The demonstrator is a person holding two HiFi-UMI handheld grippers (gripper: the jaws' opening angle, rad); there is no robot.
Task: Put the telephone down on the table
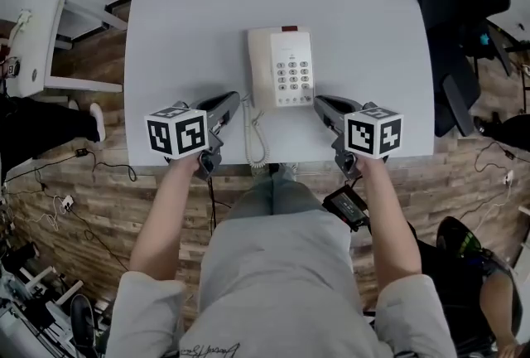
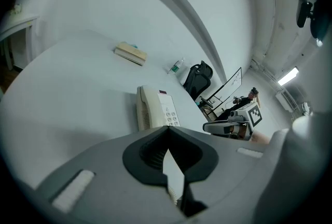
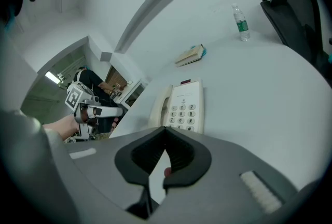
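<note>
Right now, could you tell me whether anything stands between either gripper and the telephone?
Nothing visible does: bare table separates the telephone from the right gripper, and only its own cord lies by the left gripper.

Office: desk chair (image 1: 454,33), telephone (image 1: 281,66)

Perhaps keypad digits on telephone (image 1: 281,66)

The grey left gripper (image 1: 235,99) and grey right gripper (image 1: 318,103) pointed forward and down, fingers (image 2: 148,154) pressed together (empty), forearms outstretched.
</note>
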